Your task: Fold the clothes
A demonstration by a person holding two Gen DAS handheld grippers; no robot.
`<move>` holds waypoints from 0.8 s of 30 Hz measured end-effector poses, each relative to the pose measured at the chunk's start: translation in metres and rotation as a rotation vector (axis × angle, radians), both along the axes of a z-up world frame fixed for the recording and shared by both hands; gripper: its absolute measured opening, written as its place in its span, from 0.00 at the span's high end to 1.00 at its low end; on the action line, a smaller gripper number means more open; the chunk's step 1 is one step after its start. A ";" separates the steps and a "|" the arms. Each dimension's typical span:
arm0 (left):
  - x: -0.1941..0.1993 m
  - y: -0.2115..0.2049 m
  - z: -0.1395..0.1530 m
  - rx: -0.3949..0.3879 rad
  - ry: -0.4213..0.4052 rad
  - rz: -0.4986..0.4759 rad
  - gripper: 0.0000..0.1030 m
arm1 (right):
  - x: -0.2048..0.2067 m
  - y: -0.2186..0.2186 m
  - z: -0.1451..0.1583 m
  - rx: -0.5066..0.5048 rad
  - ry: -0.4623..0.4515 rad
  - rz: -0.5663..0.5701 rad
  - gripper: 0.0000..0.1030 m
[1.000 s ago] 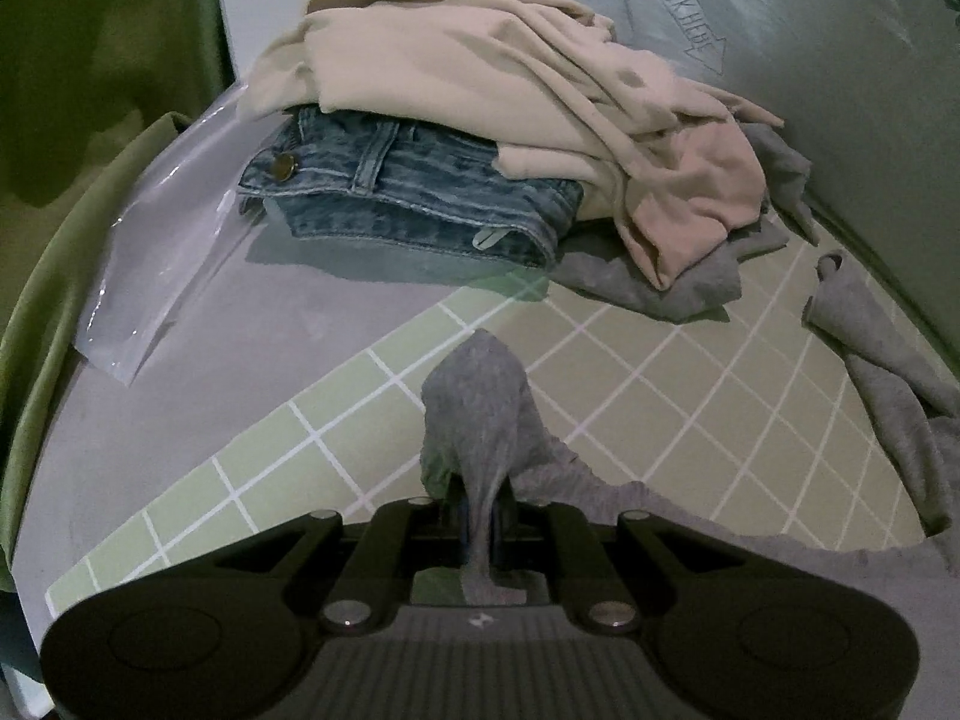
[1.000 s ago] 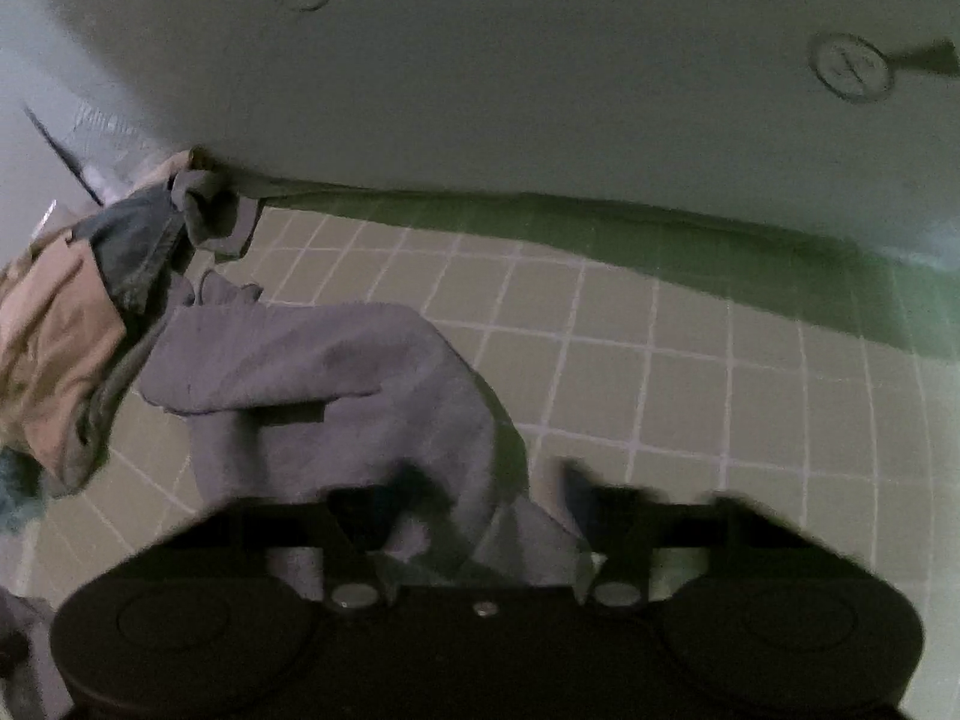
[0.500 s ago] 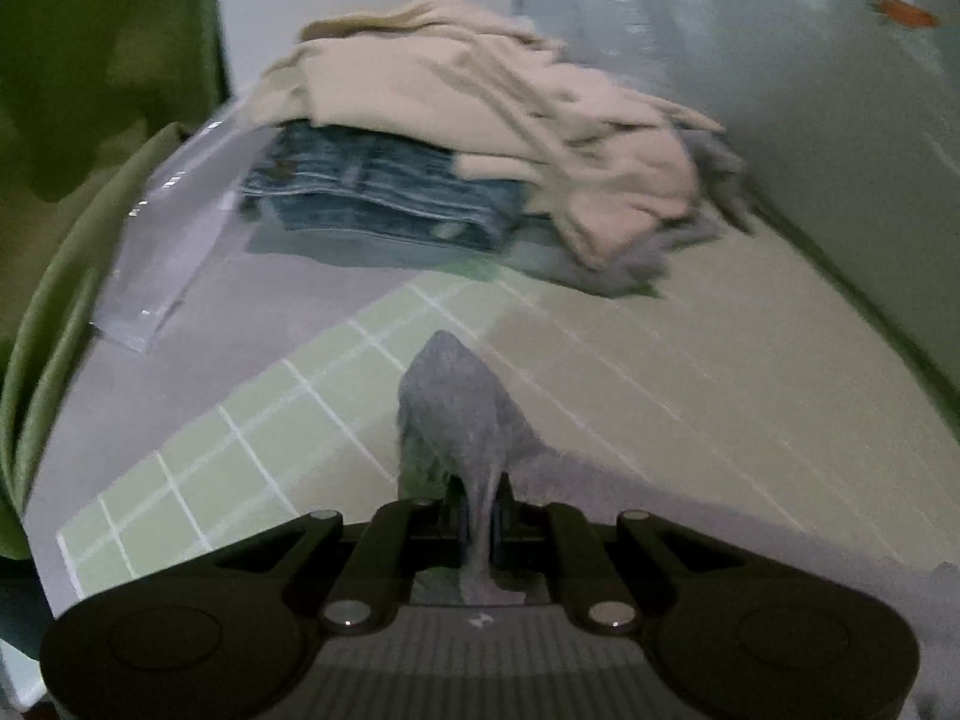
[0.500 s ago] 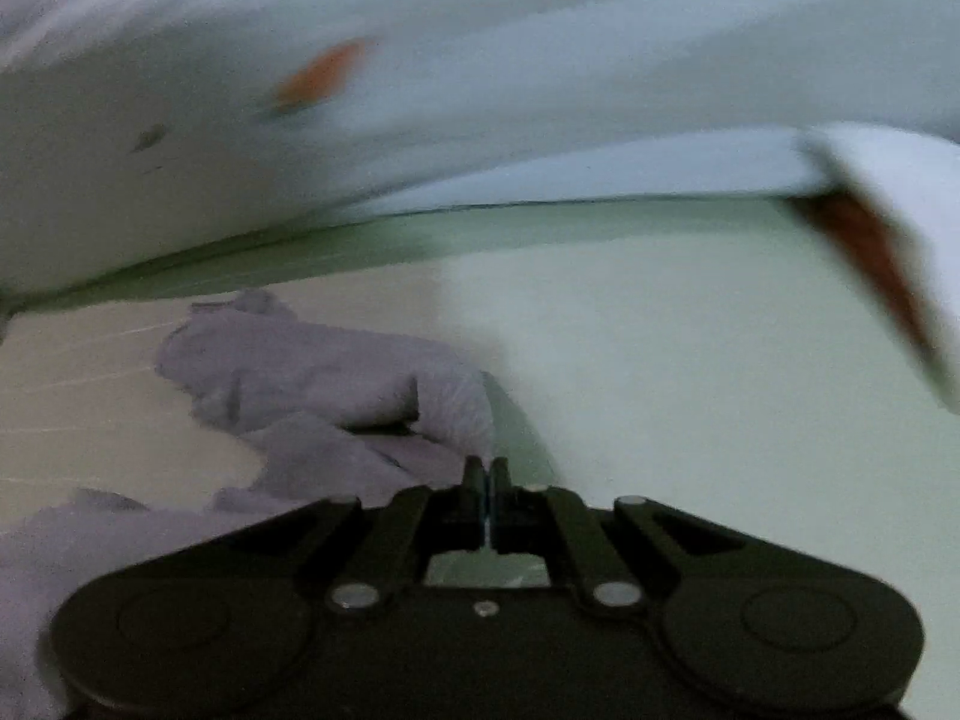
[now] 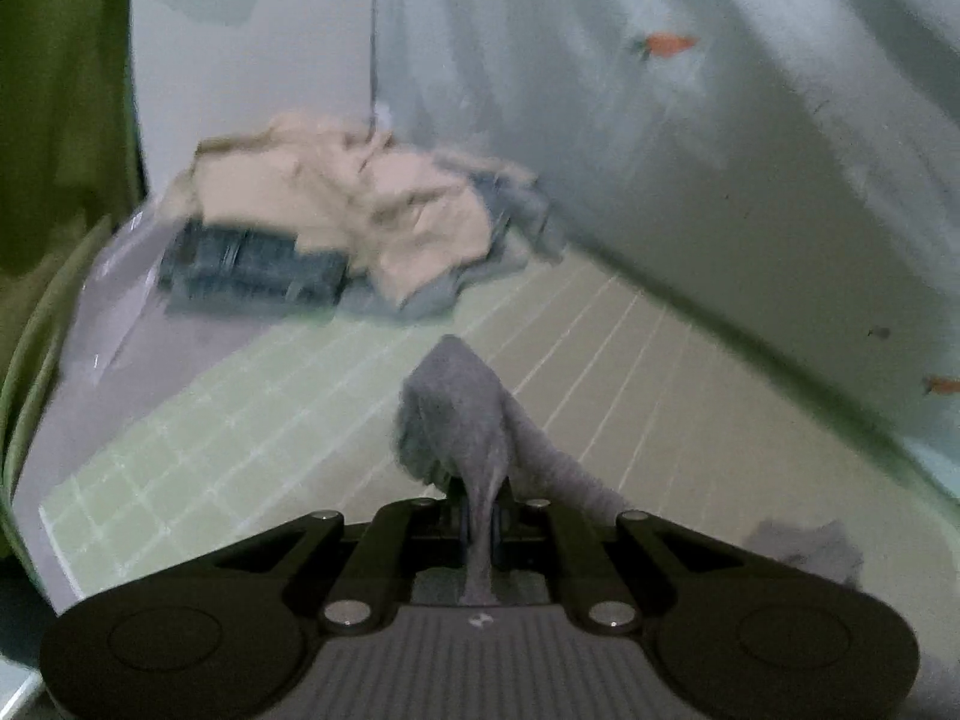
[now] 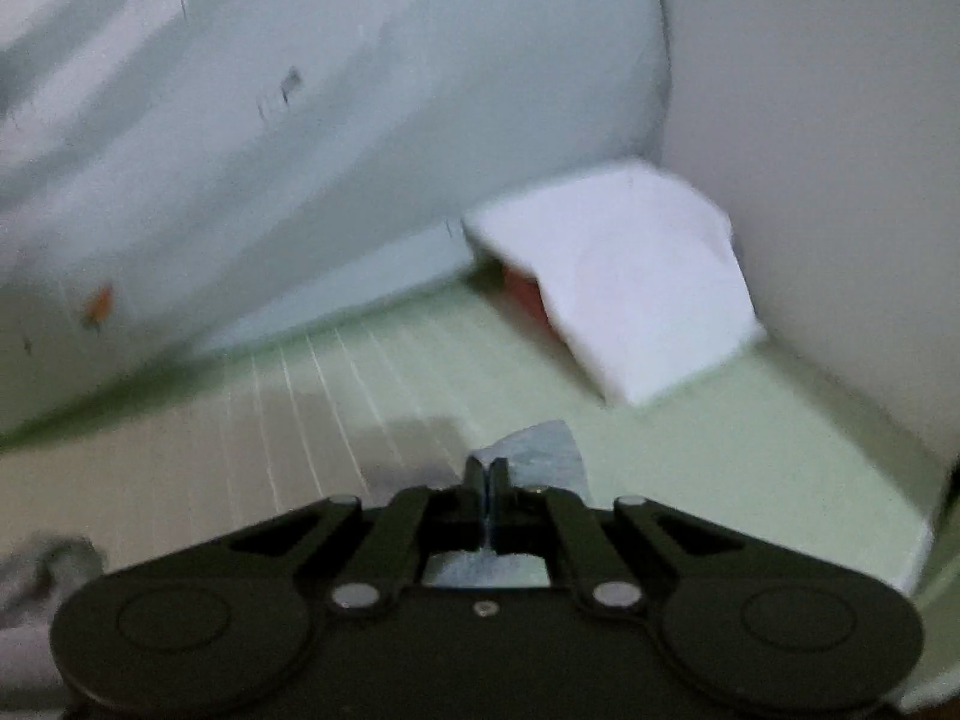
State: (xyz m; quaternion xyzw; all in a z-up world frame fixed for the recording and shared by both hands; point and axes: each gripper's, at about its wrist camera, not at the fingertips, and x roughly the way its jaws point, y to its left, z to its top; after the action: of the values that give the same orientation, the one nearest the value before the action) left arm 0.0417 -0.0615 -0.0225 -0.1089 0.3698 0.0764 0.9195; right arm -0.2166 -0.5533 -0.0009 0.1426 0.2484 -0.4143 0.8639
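Since a second ago both of your views have swung: the pile of clothes has slid farther off in the left wrist view, and the right wrist view has turned from the spread garment toward a far corner.

Your left claw (image 5: 479, 519) is clenched on a fold of the grey knit garment (image 5: 462, 420). The cloth rises in a hump just beyond the fingertips and trails off to the right, down onto the pale green mat with a white grid (image 5: 600, 360). A second bit of grey cloth (image 5: 804, 546) lies on the mat at near right; whether it joins the held piece, you cannot tell.

At far left a crumpled cream garment (image 5: 336, 204) lies on top of folded blue denim jeans (image 5: 252, 270), with more grey cloth (image 5: 510, 222) beside them, all blurred. A clear plastic sheet (image 5: 105, 300) lies to the left of the jeans. A pale blue cloth with small orange marks (image 5: 720, 150) hangs behind.

Your right claw (image 6: 487, 483) is clenched too, its fingers pressed together on a thin edge of light grey-blue fabric (image 6: 543, 450) that pokes up just past the tips. Beyond it, a white folded cloth (image 6: 624, 282) sits in the far right corner of the mat.
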 end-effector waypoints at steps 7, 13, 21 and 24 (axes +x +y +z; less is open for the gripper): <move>0.061 -0.006 0.032 0.050 -0.133 -0.011 0.92 | 0.107 -0.024 0.026 -0.033 -0.107 0.126 0.99; 0.154 0.007 0.012 0.104 -0.111 0.077 0.85 | 0.232 -0.044 0.001 0.169 -0.130 0.229 0.58; 0.174 0.011 -0.044 0.059 0.053 0.104 0.47 | 0.243 -0.071 -0.072 0.291 -0.008 0.060 0.37; 0.156 -0.003 -0.070 0.075 0.138 0.053 0.44 | 0.229 -0.075 -0.101 0.319 0.061 0.025 0.36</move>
State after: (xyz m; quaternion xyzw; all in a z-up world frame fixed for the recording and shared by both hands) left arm 0.1982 -0.0646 -0.0920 -0.0786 0.4260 0.1220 0.8930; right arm 0.0124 -0.6287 -0.1019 0.2623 0.3390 -0.3628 0.8274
